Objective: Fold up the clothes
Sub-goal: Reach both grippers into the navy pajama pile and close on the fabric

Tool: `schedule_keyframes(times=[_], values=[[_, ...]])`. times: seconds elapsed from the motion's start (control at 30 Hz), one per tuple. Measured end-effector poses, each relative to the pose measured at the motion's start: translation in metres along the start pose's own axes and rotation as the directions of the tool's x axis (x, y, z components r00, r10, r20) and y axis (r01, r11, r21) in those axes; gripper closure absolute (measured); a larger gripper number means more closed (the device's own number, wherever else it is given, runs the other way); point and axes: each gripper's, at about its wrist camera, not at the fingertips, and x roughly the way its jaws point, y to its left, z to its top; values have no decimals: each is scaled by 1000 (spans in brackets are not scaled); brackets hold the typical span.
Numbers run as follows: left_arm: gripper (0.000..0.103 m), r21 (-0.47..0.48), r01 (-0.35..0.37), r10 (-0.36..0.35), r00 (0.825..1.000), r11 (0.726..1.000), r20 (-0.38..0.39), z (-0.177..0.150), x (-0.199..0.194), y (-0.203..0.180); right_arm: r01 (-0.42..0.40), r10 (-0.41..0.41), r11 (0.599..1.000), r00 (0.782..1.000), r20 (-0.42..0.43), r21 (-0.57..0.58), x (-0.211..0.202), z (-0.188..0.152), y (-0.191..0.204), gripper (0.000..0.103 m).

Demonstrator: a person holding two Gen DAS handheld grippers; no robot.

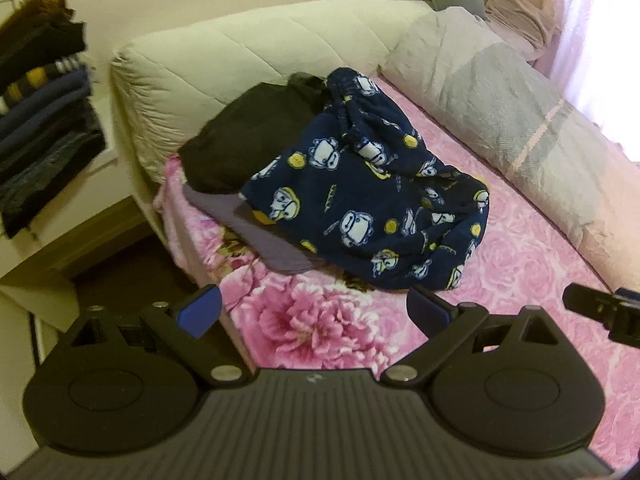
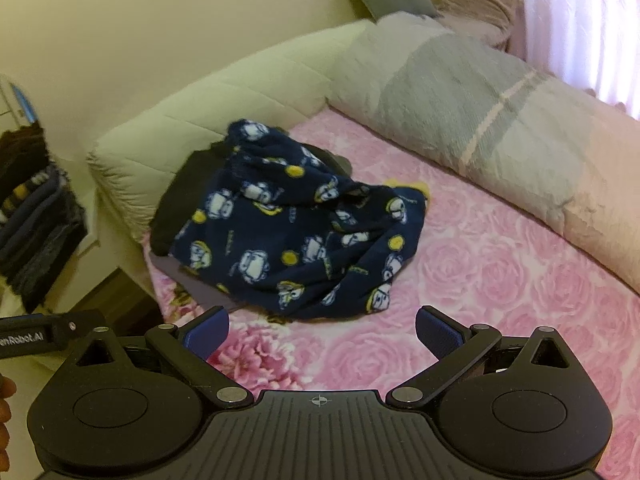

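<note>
A crumpled navy fleece garment with white cartoon monkeys (image 1: 368, 192) lies in a heap on the pink floral bed (image 1: 320, 328). It shows in the right wrist view too (image 2: 296, 232). Under and behind it lie a black garment (image 1: 248, 136) and a grey garment (image 1: 256, 224). My left gripper (image 1: 314, 312) is open and empty, above the bed just short of the heap. My right gripper (image 2: 322, 336) is open and empty, also in front of the heap. The right gripper's tip shows at the right edge of the left wrist view (image 1: 600, 308).
A cream padded headboard (image 1: 248, 52) stands behind the pile. A folded grey and pink quilt (image 1: 512, 120) lies along the bed's far side. A stack of folded dark clothes (image 1: 44, 120) sits on a shelf to the left. The bed's edge drops to a dark floor (image 1: 120, 264).
</note>
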Motion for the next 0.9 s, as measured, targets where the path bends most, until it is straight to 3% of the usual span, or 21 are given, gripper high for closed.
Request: schedule_keyframes(times=[0.3,0.5,0.63,0.9], values=[[10,48,60,-56,995,997,-81,56,79,34,67,-63,997,995,-78,46,83,33,19,1],[21,85,114,-105,989,990,-101,97,125,53,102,-96,993,990,-104,57,135,59,37,1],[22,96,133,-120,984,986,-129,118,158,62,128,-120,990,985,-127,60,168,75,47,1],[22,144,174,-146,971,974,-188,149,223,64,120,-91,977,982,-166,174,222,102,50,1]])
